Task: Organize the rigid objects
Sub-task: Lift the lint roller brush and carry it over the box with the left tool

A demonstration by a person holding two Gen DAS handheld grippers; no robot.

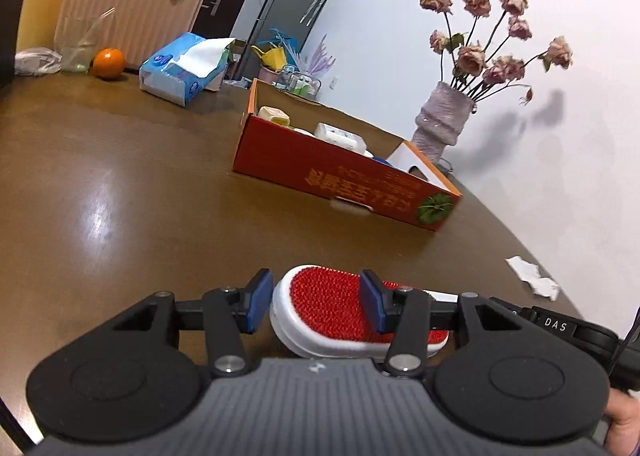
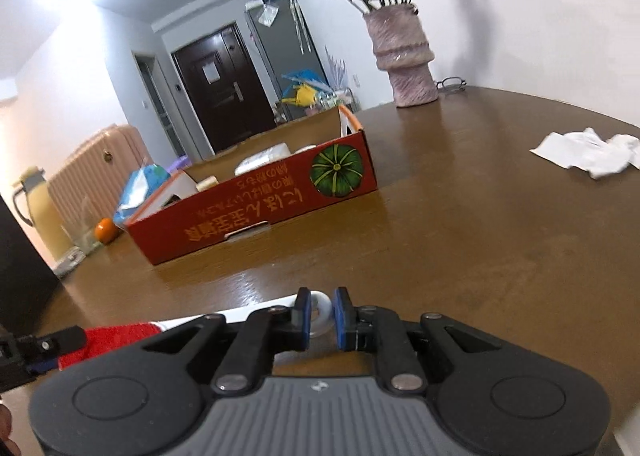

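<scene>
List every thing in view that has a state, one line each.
Left gripper: shut on the brush head.
Right gripper: shut on the white handle end.
Brush: held by both grippers.
Cardboard box: open on top, items inside.
Tissue pack: open, a tissue sticking out.
Flowers: wilted, upright in the vase.
Door: shut.

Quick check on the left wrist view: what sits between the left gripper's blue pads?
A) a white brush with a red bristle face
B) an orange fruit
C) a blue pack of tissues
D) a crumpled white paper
A: the left gripper has its blue pads on either side of the white brush with the red bristle face, while the open red cardboard box stands farther off on the brown wooden table.
</scene>
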